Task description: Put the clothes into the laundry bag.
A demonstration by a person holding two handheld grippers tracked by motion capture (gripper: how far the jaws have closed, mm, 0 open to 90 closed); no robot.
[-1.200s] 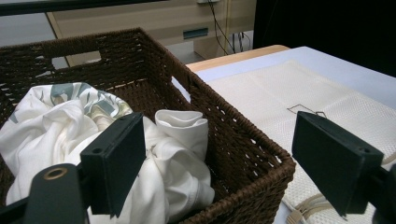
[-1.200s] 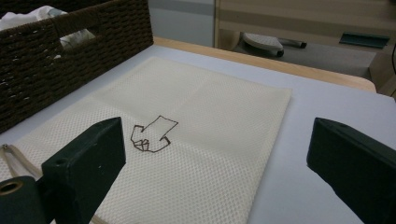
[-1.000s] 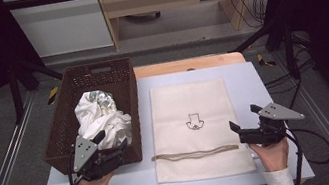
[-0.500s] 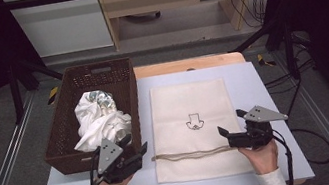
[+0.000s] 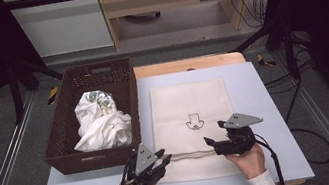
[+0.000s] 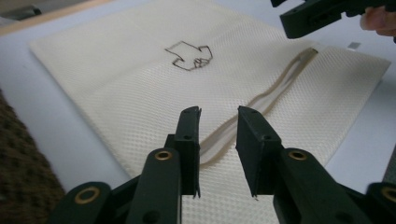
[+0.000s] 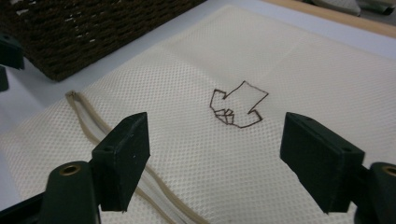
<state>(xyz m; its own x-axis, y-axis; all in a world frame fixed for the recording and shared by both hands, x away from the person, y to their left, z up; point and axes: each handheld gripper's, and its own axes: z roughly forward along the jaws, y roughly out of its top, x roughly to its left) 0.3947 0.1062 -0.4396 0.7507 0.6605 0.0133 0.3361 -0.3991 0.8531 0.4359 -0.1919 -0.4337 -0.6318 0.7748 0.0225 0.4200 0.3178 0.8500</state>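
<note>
A cream mesh bag [image 5: 189, 103] lies flat on the pale table, with a small drawn emblem [image 5: 193, 122] at its middle and a tan zipper strip [image 5: 188, 155] near its front edge. My left gripper [image 5: 163, 156] sits low at the bag's front left corner. Its jaws have just been closing and stand a narrow gap apart in the left gripper view [image 6: 218, 135], with the strip's end [image 6: 219, 140] between them, untouched. My right gripper [image 5: 213, 132] hovers over the strip's right part. Its jaws [image 7: 217, 140] have closed slightly but stand wide, with nothing gripped.
A brown woven basket [image 5: 64, 139] holding crumpled white cloth [image 5: 101, 121] stands at the table's left, close to the left gripper. The table [image 5: 266, 106] has bare surface right of the bag. A wooden strip [image 5: 188, 64] runs along its far edge.
Both hands have moved inward and down toward the bag's front edge. The left gripper left the basket's front and its jaws narrowed around the strip's end.
</note>
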